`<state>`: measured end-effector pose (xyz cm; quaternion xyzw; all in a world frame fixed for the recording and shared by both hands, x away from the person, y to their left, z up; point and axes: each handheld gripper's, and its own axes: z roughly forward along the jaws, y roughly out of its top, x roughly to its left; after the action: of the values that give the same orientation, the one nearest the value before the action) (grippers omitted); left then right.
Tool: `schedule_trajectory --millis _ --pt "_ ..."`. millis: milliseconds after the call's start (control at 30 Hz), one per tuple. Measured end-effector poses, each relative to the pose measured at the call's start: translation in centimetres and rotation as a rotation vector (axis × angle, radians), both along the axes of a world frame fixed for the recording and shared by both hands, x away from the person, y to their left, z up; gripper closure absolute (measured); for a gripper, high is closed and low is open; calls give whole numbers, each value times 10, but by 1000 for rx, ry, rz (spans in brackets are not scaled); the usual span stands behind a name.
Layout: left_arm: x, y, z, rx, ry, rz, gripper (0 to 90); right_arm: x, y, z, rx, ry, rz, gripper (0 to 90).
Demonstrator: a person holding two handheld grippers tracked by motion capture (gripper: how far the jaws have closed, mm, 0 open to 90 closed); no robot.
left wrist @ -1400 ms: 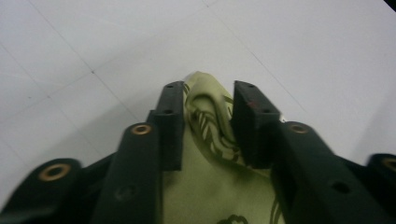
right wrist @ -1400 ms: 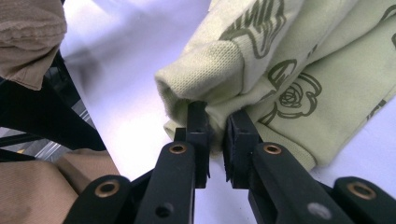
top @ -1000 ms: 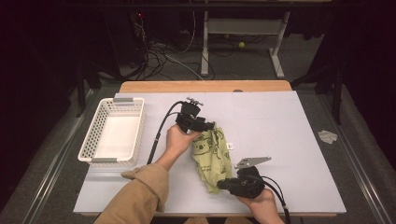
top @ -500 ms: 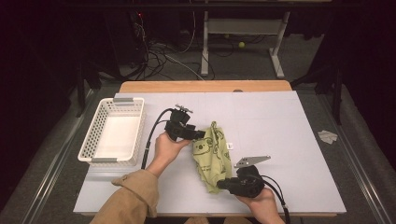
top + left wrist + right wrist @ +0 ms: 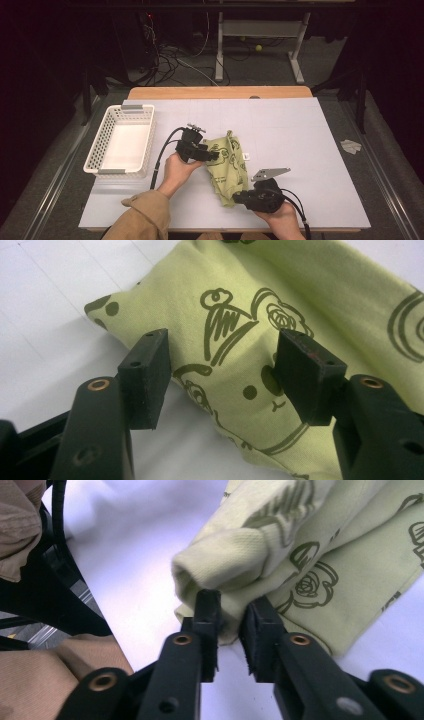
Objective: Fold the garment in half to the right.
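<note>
A light green garment (image 5: 227, 160) printed with dark cartoon figures lies rumpled at the middle of the white table (image 5: 310, 150). My left gripper (image 5: 216, 156) comes in from the left over its upper left part. In the left gripper view that gripper (image 5: 222, 370) is open, its jaws have just been opening, and the garment (image 5: 300, 300) lies beneath and between them. My right gripper (image 5: 235, 197) sits at the garment's near end. In the right gripper view its jaws (image 5: 231, 615) have just been opening and stand narrowly apart, with a folded edge of the garment (image 5: 325, 570) between them.
A white plastic basket (image 5: 95, 160) stands on the table's left side with nothing in it. A small white tag (image 5: 246, 156) lies just right of the garment. The table's wooden far edge (image 5: 220, 92) faces cables and a desk frame on the floor.
My left gripper has moved left and nearer, from the garment's far end to its left edge. The garment has settled flatter. The right hand has stayed where it was.
</note>
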<state>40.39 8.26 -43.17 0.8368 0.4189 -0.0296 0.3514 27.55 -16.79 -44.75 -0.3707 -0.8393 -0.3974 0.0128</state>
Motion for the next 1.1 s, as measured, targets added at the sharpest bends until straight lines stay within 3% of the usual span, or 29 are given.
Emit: schedule_trajectory --millis 200,500,767,1100 --pt "0 -1 -2 6 -2 -1 369 -3 -7 5 -37 -23 8 690" --pt "0 -1 -4 2 6 3 369 -1 -26 10 -111 -44 -23 668" --pt "0 -1 -4 4 -4 1 369 26 -40 21 -142 -67 -108 700" --pt "-1 0 -2 4 -13 -7 369 56 -20 43 -188 -103 -105 734"
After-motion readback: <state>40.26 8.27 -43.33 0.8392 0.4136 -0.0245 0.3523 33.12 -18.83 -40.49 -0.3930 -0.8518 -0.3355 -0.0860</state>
